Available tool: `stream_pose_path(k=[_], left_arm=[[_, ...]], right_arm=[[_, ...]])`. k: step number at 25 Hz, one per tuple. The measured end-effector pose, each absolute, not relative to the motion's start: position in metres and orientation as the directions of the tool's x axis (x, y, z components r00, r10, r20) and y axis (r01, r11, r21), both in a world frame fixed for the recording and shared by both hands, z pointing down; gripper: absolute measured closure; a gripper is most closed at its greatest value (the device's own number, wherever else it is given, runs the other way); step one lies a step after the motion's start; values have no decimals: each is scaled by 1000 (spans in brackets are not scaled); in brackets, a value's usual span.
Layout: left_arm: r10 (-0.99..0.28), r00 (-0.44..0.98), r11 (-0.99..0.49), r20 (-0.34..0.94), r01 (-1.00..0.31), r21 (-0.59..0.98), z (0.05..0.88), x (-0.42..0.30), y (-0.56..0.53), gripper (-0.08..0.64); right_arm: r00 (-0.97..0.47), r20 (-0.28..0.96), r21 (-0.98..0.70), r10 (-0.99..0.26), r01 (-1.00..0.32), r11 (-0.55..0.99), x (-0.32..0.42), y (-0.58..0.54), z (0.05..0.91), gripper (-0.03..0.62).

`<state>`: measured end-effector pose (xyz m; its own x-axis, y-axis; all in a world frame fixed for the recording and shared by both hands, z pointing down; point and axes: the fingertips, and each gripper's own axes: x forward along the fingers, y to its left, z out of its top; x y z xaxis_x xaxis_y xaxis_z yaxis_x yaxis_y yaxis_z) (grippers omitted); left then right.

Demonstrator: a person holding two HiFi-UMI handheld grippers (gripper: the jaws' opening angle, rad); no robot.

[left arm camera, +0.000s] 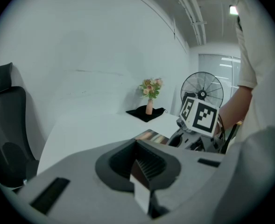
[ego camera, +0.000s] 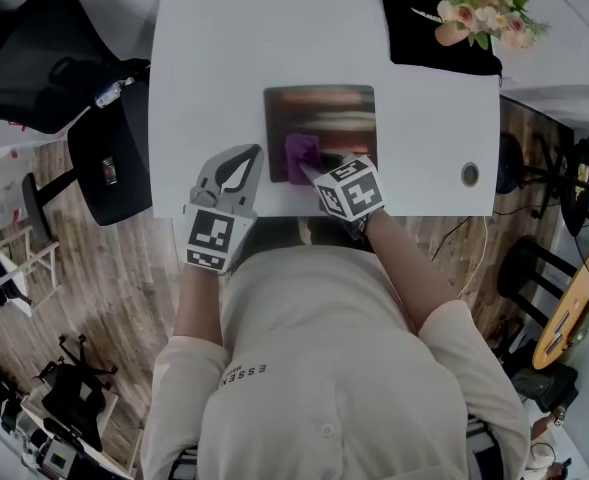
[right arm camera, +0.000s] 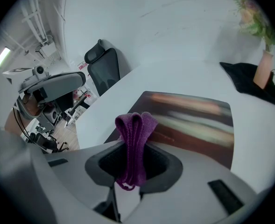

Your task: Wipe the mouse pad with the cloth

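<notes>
The mouse pad (ego camera: pixel 320 118) is a dark rectangle with reddish and pale streaks, lying on the white table near its front edge; in the right gripper view the mouse pad (right arm camera: pixel 193 120) stretches ahead of the jaws. A purple cloth (right arm camera: pixel 134 146) is folded and pinched between the jaws of my right gripper (right arm camera: pixel 132 171), which is shut on it. In the head view the cloth (ego camera: pixel 302 156) sits at the pad's near edge, just ahead of the right gripper (ego camera: pixel 326 173). My left gripper (ego camera: pixel 236 173) rests left of the pad, shut with nothing in it, jaws together (left arm camera: pixel 144 171).
A vase of flowers (ego camera: pixel 486 10) stands on a black cloth (ego camera: pixel 429 28) at the table's far right corner. A black office chair (ego camera: pixel 69 88) is left of the table. A round grommet (ego camera: pixel 470 174) sits at the table's right front. A fan (left arm camera: pixel 201 90) stands beyond.
</notes>
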<state>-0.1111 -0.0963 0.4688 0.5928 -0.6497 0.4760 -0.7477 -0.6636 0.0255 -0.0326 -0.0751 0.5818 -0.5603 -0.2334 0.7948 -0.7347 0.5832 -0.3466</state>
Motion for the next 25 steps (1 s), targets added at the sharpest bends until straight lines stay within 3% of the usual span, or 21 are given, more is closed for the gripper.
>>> stream_pose_path(k=[25], left_arm=[[-633,618,-692,466,-722,17,465,4,-105,558]], right_arm=[[-523,804,-331,-282,-788,519,112,-85,586,494]])
